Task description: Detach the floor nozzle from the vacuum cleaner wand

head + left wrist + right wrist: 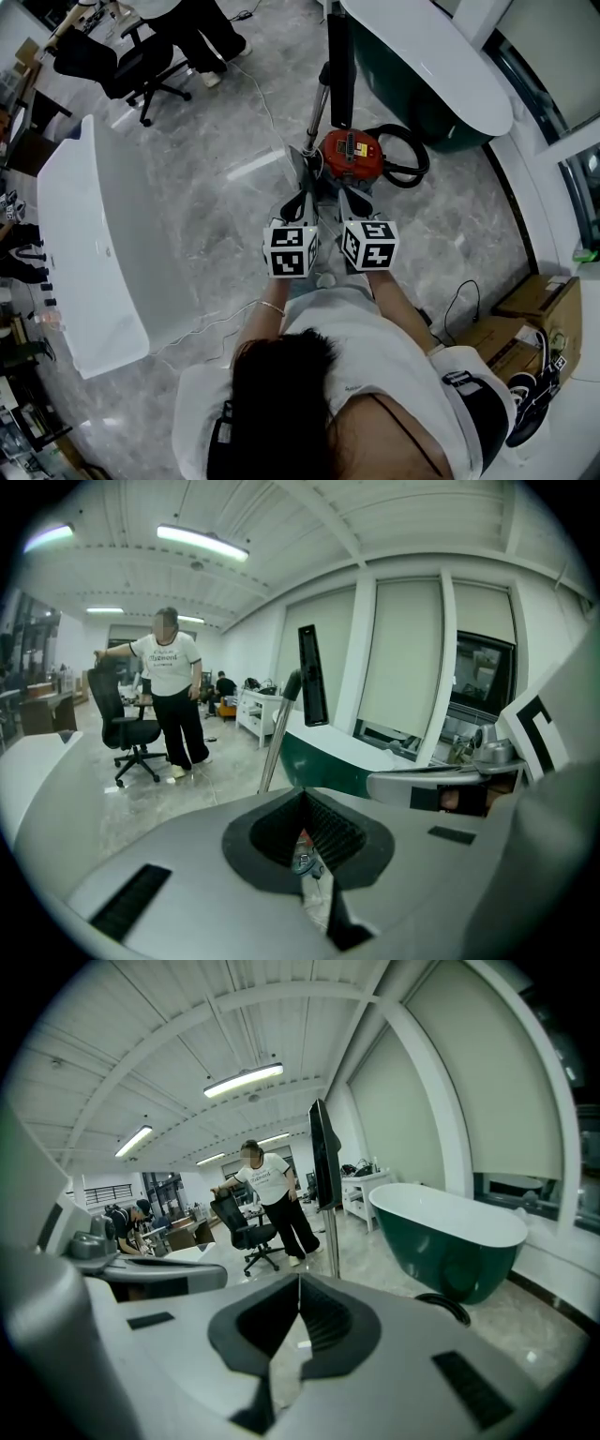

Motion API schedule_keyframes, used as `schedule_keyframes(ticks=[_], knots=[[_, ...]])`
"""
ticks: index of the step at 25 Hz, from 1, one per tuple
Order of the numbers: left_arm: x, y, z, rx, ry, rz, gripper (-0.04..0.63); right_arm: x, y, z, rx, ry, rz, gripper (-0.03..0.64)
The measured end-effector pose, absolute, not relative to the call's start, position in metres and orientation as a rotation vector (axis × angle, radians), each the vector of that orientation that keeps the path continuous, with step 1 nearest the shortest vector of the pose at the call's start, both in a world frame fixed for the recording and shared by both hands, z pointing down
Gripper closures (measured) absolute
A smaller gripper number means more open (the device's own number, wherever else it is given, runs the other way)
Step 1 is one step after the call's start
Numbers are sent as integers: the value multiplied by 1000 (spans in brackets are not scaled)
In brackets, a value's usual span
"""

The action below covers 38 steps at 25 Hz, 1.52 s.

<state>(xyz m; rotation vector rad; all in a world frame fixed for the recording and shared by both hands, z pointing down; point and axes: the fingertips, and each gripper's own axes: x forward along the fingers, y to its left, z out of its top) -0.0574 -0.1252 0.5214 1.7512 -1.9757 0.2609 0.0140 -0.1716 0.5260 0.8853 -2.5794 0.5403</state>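
Observation:
A red vacuum canister (352, 155) with a black hose (405, 157) sits on the floor just ahead of me. Its metal wand (317, 105) rises from it, with the black floor nozzle (339, 58) on the upper end. The left gripper view shows the wand (274, 745) and nozzle (311, 674) upright ahead, and so does the right gripper view, with the wand (331, 1239) below the nozzle (323, 1155). My left gripper (298, 173) (302, 795) and right gripper (353, 197) (300, 1281) are side by side, short of the canister. Both are shut with nothing in them.
A white bathtub (94, 234) stands at the left and a dark green one (427, 70) (450, 1241) behind the vacuum. A person (169, 700) stands by an office chair (136, 66). Cardboard boxes (534, 305) and a cable (459, 305) lie at the right.

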Motion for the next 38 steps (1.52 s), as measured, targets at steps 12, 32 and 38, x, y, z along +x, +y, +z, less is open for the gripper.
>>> schedule_keyframes(ticks=[12,32,38], knots=[[-88,-162,520,1773,-1968,270,592,-14,-206,487,867,-2690,498,601],[-120,-231,518,1847,-1890,289,592,-27,-274,450,1014,-2728,440,600],[-139,-254,521,1870,-1849,295,592,-42,-290,447,992,-2750,539,425]])
